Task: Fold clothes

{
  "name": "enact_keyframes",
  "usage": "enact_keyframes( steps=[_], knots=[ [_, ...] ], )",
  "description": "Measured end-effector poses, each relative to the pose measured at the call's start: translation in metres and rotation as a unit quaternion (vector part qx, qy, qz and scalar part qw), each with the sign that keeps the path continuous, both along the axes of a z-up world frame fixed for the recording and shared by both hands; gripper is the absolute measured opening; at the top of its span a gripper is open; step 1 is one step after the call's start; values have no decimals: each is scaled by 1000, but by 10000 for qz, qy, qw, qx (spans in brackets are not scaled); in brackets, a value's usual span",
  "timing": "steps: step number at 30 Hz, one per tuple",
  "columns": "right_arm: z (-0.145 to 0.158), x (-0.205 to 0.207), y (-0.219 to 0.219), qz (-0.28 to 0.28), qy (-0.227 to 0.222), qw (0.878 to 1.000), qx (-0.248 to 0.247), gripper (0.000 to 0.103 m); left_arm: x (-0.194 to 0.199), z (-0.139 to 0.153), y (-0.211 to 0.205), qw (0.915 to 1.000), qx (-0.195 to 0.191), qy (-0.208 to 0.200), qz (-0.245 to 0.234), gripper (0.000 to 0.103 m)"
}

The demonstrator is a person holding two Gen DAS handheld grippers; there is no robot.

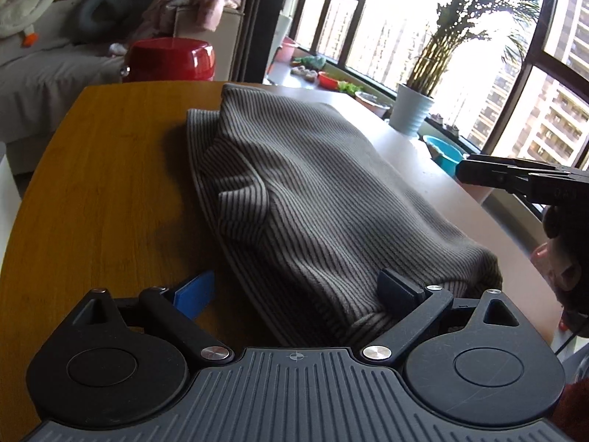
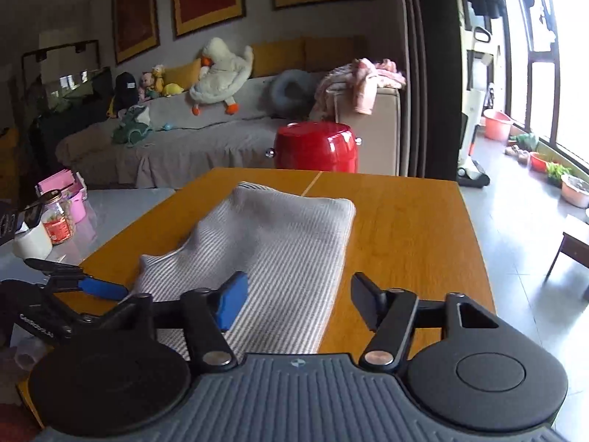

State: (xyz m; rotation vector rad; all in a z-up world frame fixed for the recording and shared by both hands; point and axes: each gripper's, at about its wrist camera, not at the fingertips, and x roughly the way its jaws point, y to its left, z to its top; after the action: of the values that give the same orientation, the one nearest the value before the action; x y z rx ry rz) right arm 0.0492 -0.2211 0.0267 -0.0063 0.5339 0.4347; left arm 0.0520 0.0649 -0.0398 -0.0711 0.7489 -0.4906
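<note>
The striped jumper (image 2: 265, 243) lies folded along the middle of the wooden worktop (image 2: 405, 228). It looks soft, limp and light; grip a folded edge near a corner. Left claw (image 1: 296, 294) and right claw (image 2: 298, 304) both gape wide, empty.

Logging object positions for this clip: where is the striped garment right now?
The striped garment lies folded on the wooden table, in front of both open grippers, with the red stool beyond the table's far edge.
</note>
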Motion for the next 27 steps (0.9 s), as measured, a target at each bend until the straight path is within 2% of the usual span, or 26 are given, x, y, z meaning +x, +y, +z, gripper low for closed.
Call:
enact_keyframes(
  steps=[3, 7, 11, 15, 19, 22, 23, 25, 27],
  knots=[
    [-14, 0, 20, 361, 174, 9988, -267, 57, 0, 0, 2, 10000, -49, 13, 4, 98],
    [-42, -6, 30, 450, 447, 9966, -532, 58, -4, 0, 8, 9999, -146, 20, 53, 98],
    [-25, -5, 28, 457, 345, 9971, -499, 58, -1, 6, 19, 9990, -386, 8, 210, 98],
    [-11, -8, 40, 824, 140, 9958, -368, 58, 8, 15, 22, 9976, -610, -96, 326, 98],
    [-35, -12, 59, 1108, 409, 9916, -519, 61, 13, 20, 16, 9965, -760, -129, 315, 98],
    [-38, -15, 57, 1078, 406, 9922, -476, 63, 11, 22, 10, 9964, -825, -150, 130, 98],
    [-38, -14, 55, 1060, 449, 9924, -425, 64, 11, 21, 8, 9961, -866, -143, 69, 96],
    [-39, -14, 51, 1023, 514, 9928, -350, 66, 13, 20, 5, 9954, -953, -63, -36, 81],
    [-40, -15, 50, 1004, 503, 9931, -340, 68, 15, 18, -1, 9960, -893, -68, -70, 77]
  ],
)
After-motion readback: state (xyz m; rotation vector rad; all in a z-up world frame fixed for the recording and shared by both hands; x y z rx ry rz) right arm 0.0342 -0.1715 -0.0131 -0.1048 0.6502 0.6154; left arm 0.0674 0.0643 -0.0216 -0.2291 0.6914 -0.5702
